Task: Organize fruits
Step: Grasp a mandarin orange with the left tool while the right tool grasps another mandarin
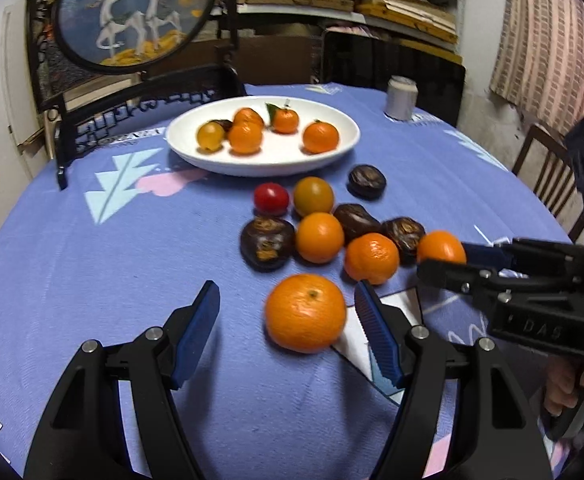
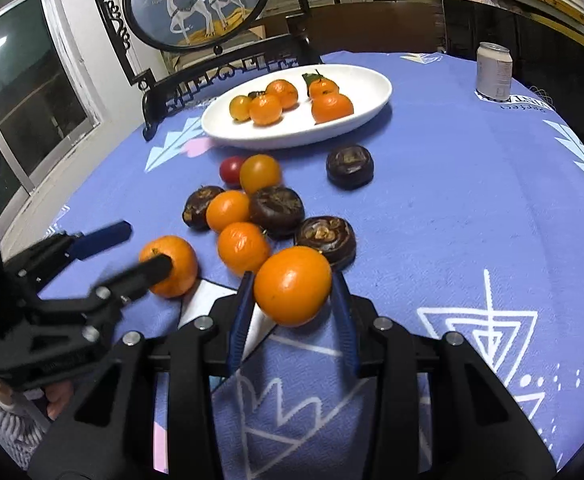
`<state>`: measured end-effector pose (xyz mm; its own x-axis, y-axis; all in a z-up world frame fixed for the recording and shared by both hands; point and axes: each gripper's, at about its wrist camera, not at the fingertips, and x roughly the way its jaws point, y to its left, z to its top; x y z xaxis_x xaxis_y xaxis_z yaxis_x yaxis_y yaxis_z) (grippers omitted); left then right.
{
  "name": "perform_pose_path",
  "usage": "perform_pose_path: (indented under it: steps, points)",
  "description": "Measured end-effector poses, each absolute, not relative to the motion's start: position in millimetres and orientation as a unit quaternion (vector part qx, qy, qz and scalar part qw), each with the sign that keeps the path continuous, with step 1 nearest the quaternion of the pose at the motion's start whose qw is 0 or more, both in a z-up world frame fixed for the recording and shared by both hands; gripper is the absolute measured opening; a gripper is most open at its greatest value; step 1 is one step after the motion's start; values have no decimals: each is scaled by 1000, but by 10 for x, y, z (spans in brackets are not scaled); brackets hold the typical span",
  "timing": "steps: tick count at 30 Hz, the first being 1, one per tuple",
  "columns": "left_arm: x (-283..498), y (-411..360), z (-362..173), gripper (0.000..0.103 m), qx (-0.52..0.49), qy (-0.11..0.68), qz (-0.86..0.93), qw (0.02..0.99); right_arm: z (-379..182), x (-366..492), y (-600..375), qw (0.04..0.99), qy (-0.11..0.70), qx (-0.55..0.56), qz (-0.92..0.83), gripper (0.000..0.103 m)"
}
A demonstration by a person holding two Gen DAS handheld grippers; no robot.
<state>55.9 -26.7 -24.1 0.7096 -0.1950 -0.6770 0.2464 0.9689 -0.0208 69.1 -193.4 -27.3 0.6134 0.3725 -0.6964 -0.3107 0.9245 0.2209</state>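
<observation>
Right gripper (image 2: 292, 300) clamps a mandarin (image 2: 292, 285); left gripper (image 1: 288, 316), jaws wide; right housing reads "DAS" (image 1: 540, 333).

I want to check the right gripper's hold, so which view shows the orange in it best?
The right wrist view: the orange sits large and central between the right gripper and its blue pads, which press on both sides. The left wrist view shows the same orange only small, at the side, partly covered by a black finger.

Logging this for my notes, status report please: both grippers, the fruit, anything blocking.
Left gripper open around a mandarin. Right gripper shut on an orange. White plate ahead; loose fruit in between.
</observation>
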Motion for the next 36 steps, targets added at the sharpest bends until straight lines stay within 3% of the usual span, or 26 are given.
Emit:
perform_pose_path:
  steps: [6, 8, 11, 18, 25, 36]
  points:
    - [635, -314, -321, 68, 38, 384, -124, 914, -260, 688, -1933, 898, 394, 39, 191, 39]
    - [651, -307, -334, 56, 35, 388, -123, 913, -265, 690, -1937, 898, 395, 43, 189, 39]
    - [658, -325, -340, 49, 29, 390, -132, 911, -268, 688, -1928, 897, 396, 42, 192, 39]
    - [630, -355, -344, 47, 38, 387, -132, 912, -273, 694, -1938, 896, 397, 46, 192, 39]
    - [669, -161, -374, 49, -16, 407, -154, 900, -274, 704, -1967, 895, 398, 55, 192, 39]
    - [577, -227, -327, 45, 10, 392, -149, 908, -247, 696, -1983, 897, 393, 60, 195, 39]
